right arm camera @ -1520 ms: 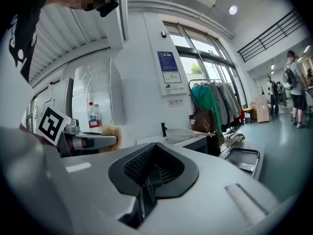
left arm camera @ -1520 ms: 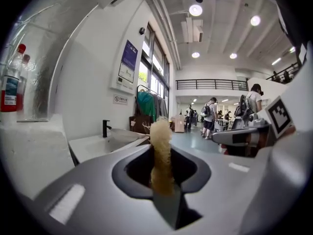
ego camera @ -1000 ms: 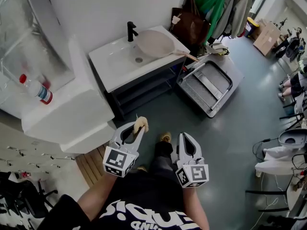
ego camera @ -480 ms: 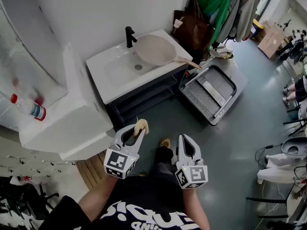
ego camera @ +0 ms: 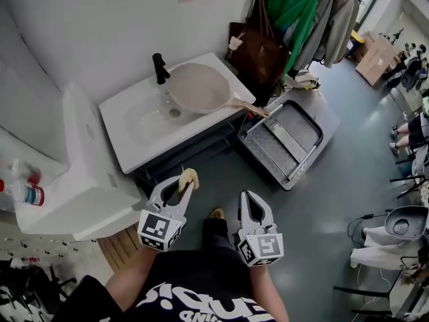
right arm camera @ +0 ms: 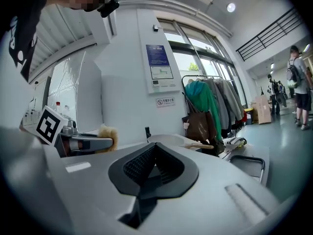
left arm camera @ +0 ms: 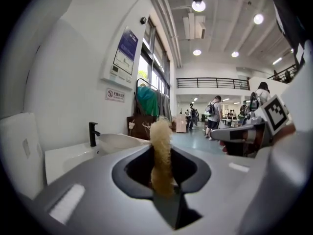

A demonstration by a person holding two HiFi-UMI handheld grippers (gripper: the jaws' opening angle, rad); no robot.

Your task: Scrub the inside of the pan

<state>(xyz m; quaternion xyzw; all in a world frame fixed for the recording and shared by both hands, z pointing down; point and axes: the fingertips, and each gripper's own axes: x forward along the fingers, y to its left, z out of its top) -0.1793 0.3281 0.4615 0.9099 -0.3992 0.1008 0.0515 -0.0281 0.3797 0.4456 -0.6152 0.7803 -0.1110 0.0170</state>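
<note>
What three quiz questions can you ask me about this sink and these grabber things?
1. True or false: the pan lies on the floor.
2. What is between the jaws of the left gripper? A: a tan scrubber. B: a bottle. C: nothing.
3. Fill in: the jaws of the right gripper are ___ and empty.

Key: 1 false, it rests on the sink. 2 A. 3 shut.

Beige pan (ego camera: pixel 198 86), white sink (ego camera: pixel 131 136), black tap (ego camera: pixel 159 69), tan scrubber (ego camera: pixel 188 177), green garment (ego camera: pixel 285 9), brown bag (ego camera: pixel 249 49), grey floor (ego camera: pixel 335 180)
</note>
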